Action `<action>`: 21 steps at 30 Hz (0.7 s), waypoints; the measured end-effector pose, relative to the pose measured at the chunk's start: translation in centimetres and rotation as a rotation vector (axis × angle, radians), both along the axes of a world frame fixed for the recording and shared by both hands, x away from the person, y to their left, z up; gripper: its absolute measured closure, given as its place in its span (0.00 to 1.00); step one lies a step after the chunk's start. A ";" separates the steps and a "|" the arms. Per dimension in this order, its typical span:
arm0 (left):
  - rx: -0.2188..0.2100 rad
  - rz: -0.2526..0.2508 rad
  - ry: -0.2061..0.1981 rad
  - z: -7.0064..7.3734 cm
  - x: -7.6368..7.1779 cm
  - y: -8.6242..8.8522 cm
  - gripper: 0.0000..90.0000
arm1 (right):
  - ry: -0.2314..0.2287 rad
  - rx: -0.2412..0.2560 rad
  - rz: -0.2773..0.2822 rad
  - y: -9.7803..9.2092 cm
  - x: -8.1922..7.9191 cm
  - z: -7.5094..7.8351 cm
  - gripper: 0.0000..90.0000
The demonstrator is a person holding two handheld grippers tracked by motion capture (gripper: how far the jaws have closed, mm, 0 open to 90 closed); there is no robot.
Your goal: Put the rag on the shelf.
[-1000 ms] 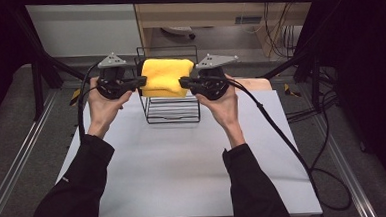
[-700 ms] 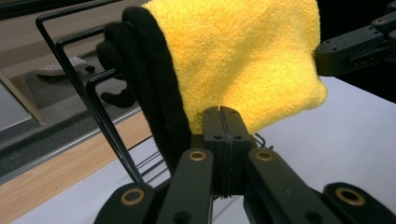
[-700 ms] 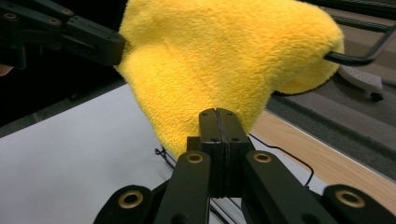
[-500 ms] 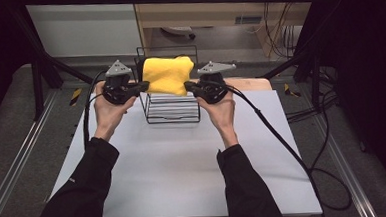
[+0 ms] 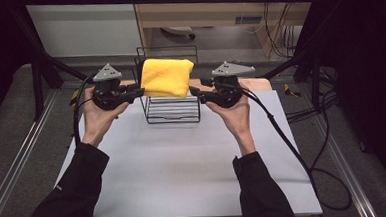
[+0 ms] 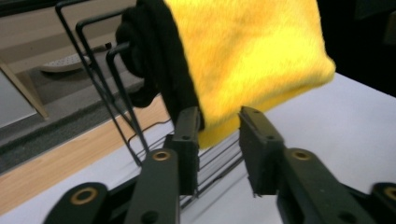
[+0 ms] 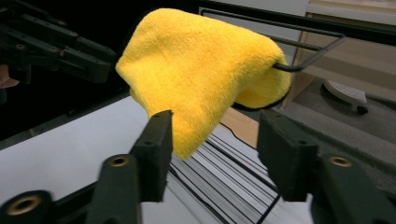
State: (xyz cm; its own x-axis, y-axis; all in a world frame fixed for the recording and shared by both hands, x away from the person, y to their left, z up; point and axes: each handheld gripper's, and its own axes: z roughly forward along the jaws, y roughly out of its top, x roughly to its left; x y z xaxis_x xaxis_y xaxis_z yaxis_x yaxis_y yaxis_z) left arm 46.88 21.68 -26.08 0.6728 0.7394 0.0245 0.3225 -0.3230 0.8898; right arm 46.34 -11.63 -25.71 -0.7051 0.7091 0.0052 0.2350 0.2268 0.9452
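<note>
Your white table (image 5: 183, 159) carries a black wire rack (image 5: 173, 105) at its 12 o'clock edge. A folded yellow cloth (image 5: 166, 77) drapes over the rack's top bar. At the cloth's 9 o'clock, your left gripper (image 5: 139, 92) has its jaws apart, the lower corner between them. At 3 o'clock, your right gripper (image 5: 194, 91) also stands parted beside the cloth.

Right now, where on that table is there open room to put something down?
The white table is bare between the two forearms, from the near edge up to the wire rack. It gets crowded at the far middle, where the yellow cloth drapes the rack with the left gripper and right gripper on either side.
</note>
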 end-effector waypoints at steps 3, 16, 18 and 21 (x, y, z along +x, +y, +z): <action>0.004 -0.008 0.016 -0.7 -0.8 0.8 0.64 | 0.026 0.005 -0.014 -1.0 -0.6 -0.1 0.39; 0.026 -0.006 0.063 -6.2 -4.0 3.1 0.19 | 0.085 0.006 -0.043 -5.5 -2.6 -3.0 0.09; 0.031 0.011 0.073 -7.3 -4.5 3.1 0.13 | 0.097 0.005 -0.047 -6.2 -3.0 -3.7 0.08; 0.046 0.028 0.069 -9.0 -5.4 3.1 0.10 | 0.118 0.001 -0.053 -7.0 -3.6 -5.1 0.05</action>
